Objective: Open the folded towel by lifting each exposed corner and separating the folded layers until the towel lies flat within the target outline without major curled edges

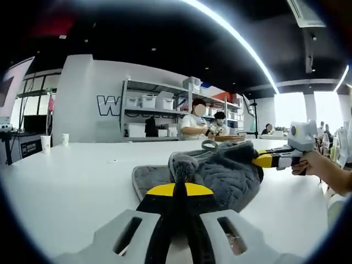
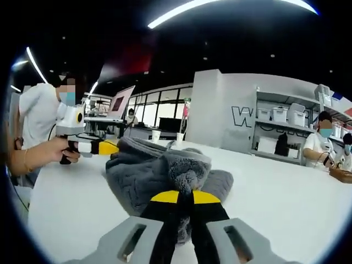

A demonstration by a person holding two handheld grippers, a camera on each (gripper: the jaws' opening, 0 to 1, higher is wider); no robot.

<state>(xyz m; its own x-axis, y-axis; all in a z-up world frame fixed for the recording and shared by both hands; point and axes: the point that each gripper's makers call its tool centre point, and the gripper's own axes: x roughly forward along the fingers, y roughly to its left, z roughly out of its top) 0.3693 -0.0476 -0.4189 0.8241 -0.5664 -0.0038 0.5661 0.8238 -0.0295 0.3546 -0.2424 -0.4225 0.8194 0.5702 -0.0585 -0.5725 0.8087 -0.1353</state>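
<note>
Both grippers, left [image 1: 177,177] & right [image 2: 184,184], jaws closed pinching grey towel [image 1: 220,173] corners, mid white tabletop [image 1: 71,181].

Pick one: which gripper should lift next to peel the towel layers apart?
Either, slightly the right gripper: its fingers pinch the raised top fold of the grey towel. The left gripper pinches the opposite corner, able to anchor.

- A large outlined letter "W" [image 1: 108,105] stands on the grey wall behind the shelving in the left gripper view; the shelf frame cuts off the letters after it.
- The same "W" [image 2: 242,116] shows on the grey wall in the right gripper view, with part of a further letter beside it that cannot be read.
</note>
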